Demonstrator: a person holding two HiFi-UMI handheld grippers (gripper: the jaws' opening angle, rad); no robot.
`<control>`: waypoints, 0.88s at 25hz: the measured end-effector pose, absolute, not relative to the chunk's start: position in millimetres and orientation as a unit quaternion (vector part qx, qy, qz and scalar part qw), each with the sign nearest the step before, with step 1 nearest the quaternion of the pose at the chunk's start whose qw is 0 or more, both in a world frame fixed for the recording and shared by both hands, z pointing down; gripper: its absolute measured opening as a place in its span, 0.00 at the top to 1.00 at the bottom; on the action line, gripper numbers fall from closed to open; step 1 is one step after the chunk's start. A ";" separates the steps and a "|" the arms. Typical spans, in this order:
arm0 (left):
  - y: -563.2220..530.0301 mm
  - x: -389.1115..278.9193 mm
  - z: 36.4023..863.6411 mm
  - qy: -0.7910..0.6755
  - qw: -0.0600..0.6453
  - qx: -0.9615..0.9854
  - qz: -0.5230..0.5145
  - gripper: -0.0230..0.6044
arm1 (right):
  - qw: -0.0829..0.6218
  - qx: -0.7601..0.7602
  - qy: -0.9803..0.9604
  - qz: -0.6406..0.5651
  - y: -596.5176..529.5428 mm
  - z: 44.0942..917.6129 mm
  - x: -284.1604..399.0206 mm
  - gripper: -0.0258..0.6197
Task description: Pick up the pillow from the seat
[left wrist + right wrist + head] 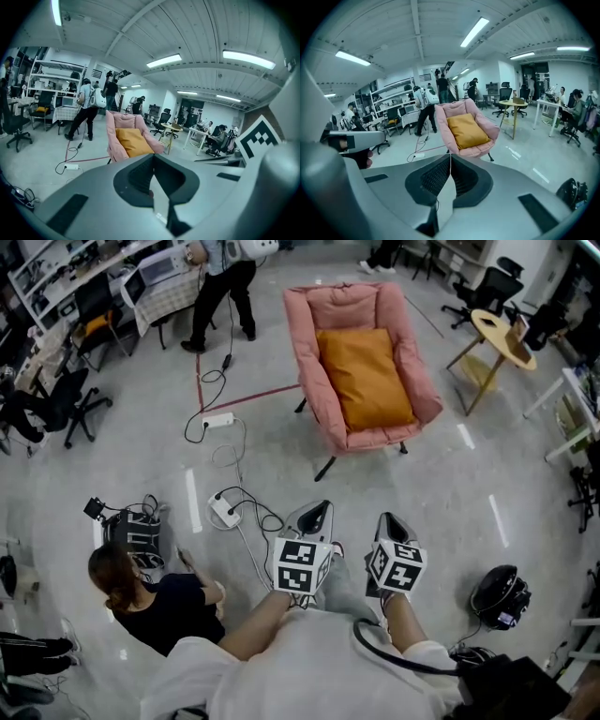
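Grey floor [281, 451], seat [302, 343] legs mostly hidden.

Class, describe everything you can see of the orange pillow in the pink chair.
The pillow is a mustard-orange, roughly rectangular cushion, plump and soft-looking, apparently fabric. It lies tilted back in the pink chair, covering the seat and lower backrest, between the padded arms. Only the chair touches it; nothing lies on it.

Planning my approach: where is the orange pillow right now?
The orange pillow lies on the seat of the pink chair, upper centre of the head view, left of the round wooden table.
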State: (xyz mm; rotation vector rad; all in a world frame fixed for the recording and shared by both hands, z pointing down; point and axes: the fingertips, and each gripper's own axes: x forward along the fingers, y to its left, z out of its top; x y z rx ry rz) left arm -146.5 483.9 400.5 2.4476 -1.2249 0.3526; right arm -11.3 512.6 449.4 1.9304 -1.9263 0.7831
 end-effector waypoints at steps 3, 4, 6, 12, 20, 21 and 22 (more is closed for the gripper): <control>463.4 -142.2 401.0 -0.439 0.189 0.869 0.126 0.95 | 0.155 0.668 -0.675 0.273 491.9 451.4 -8.4 0.91; 455.4 -140.3 400.6 -0.441 0.188 0.869 0.126 0.95 | 0.157 0.666 -0.676 0.273 484.1 451.8 -7.1 0.91; 439.1 -135.8 400.3 -0.443 0.188 0.867 0.127 0.95 | 0.161 0.662 -0.678 0.276 468.0 452.8 -4.0 0.91; 397.1 -116.9 403.3 -0.446 0.196 0.863 0.130 0.95 | 0.171 0.657 -0.678 0.282 421.7 454.8 15.2 0.91; 328.4 -99.6 406.0 -0.468 0.207 0.850 0.127 0.95 | 0.186 0.647 -0.678 0.295 361.5 463.6 44.6 0.91; 321.6 -96.6 407.1 -0.471 0.208 0.848 0.127 0.95 | 0.188 0.646 -0.677 0.298 356.0 466.2 49.9 0.91; 315.3 -93.4 407.9 -0.474 0.209 0.846 0.128 0.95 | 0.188 0.645 -0.677 0.301 350.5 468.5 55.3 0.91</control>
